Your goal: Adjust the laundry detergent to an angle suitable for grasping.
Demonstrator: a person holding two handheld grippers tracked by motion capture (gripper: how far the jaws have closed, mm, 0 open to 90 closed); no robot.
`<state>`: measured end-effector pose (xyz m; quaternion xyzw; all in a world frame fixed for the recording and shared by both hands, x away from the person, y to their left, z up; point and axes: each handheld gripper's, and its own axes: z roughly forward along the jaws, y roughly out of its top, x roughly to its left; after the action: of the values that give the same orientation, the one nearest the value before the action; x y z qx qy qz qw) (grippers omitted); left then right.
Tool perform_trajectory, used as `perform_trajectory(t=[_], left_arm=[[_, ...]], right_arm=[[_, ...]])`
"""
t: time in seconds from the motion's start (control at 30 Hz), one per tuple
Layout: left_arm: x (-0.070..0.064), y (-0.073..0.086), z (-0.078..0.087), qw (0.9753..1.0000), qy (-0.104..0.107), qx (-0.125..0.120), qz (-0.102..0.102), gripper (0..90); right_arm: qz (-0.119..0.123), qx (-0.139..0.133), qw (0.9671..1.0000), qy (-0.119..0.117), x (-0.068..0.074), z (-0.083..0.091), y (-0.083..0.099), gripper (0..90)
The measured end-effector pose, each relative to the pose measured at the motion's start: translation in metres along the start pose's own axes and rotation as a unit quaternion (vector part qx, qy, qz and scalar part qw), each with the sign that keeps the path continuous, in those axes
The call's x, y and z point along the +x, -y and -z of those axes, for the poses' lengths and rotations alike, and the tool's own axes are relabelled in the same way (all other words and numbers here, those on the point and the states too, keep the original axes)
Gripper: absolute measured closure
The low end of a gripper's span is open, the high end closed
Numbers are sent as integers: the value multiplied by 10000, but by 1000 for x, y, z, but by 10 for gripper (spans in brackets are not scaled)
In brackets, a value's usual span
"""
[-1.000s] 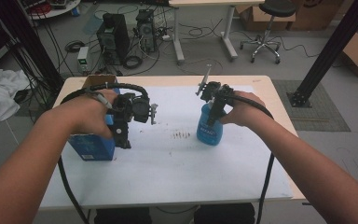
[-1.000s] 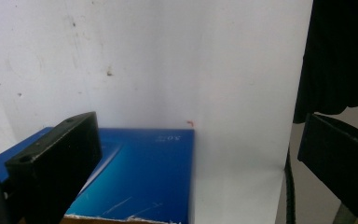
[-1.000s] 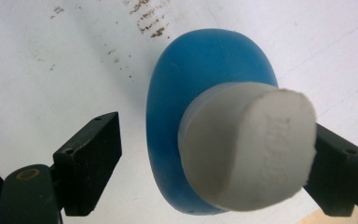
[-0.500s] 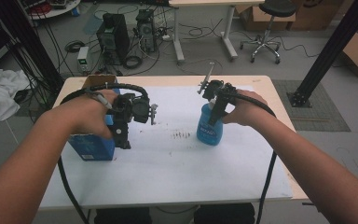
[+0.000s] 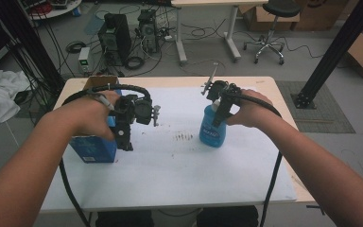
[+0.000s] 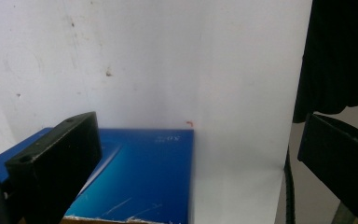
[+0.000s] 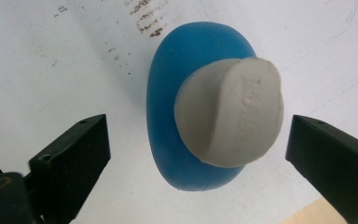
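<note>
A blue bottle (image 5: 211, 130) with a grey cap (image 7: 230, 112) stands upright on the white table cover, right of centre. My right gripper (image 5: 222, 109) hovers straight over it, open, with the cap (image 5: 216, 105) between the two black jaws and not touched. A blue box (image 5: 93, 146) stands at the left of the table; its blue top (image 6: 135, 177) lies under my left gripper (image 5: 123, 137). That gripper is open, its jaws spread wide above the box's right edge.
A white sheet (image 5: 179, 175) covers most of the wooden table (image 5: 283, 101), with a patch of dark specks (image 5: 184, 137) at its middle. An open cardboard box (image 5: 97, 82) sits at the back left corner. Cables trail from both grippers over the front edge.
Both hands have held almost still. The right gripper has shifted very slightly over the bottle.
</note>
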<state>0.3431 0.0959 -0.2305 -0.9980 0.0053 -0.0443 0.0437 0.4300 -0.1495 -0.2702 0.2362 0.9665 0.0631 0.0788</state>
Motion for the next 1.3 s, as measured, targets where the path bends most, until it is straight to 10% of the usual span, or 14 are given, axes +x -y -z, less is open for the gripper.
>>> perform_trajectory(t=[0.6,1.3], left_arm=[[2,5,1,10000,27,-24,38,0],[7,3,3,10000,43,4,82,0]], right_arm=[[411,30,9991,33,-4,18,21,0],[1461,124,9891,-142,22,52,51,0]])
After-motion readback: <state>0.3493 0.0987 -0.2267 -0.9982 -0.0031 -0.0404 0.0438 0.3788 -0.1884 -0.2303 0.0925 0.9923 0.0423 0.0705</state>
